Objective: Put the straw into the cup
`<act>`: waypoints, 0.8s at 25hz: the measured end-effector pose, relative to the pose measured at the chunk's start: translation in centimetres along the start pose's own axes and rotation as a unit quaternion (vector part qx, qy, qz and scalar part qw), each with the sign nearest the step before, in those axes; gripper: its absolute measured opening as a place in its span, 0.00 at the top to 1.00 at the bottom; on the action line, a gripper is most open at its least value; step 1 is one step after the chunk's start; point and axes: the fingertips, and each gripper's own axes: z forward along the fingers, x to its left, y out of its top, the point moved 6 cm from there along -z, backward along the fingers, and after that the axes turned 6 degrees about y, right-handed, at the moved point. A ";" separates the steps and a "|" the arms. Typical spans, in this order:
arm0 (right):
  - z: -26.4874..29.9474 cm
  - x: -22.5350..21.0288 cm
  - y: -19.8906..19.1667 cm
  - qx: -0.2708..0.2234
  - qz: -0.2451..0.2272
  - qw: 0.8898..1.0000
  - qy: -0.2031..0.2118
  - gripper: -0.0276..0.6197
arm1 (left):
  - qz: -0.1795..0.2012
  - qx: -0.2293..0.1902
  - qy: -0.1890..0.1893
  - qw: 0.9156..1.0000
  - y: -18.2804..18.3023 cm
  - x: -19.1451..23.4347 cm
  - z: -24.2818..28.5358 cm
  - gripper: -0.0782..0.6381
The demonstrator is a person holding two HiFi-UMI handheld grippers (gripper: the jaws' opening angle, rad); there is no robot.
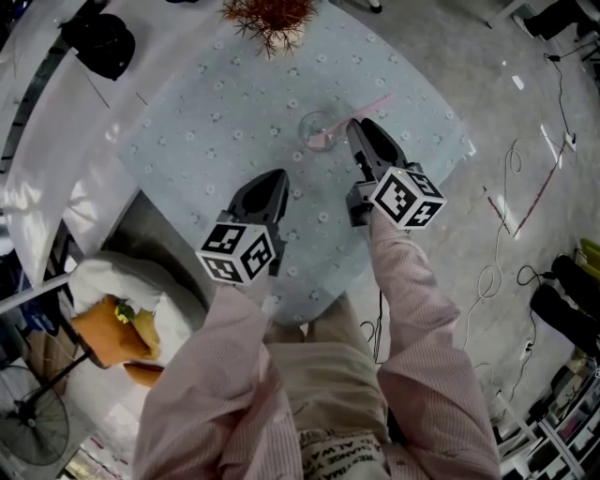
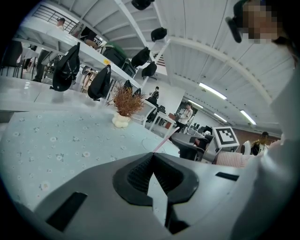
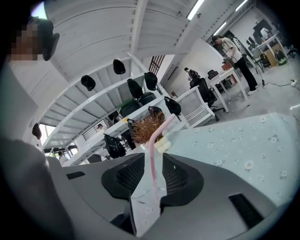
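A clear glass cup (image 1: 319, 129) stands on the pale blue flowered tablecloth (image 1: 216, 103). A pink straw (image 1: 364, 106) sits in it and leans out to the upper right. My right gripper (image 1: 359, 127) is just right of the cup, open. In the right gripper view the straw (image 3: 157, 129) rises between the jaws with a gap on both sides, its foot in the cup (image 3: 146, 191). My left gripper (image 1: 277, 180) hangs nearer to me, left of the cup, shut and empty. From the left gripper view the straw (image 2: 161, 140) shows beyond its tips (image 2: 152, 155).
A dried reddish plant (image 1: 272, 19) in a small white pot stands at the table's far edge. A black bag (image 1: 103, 42) lies on a white table to the left. A white-covered chair (image 1: 122, 300) stands at my near left. Cables (image 1: 506, 216) trail over the floor at right.
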 end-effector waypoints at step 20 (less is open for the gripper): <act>-7.3 9.6 2.8 0.055 -0.193 0.979 0.042 0.96 | 0.060 -0.095 -0.032 0.993 5.8 -4.3 -8.0 0.89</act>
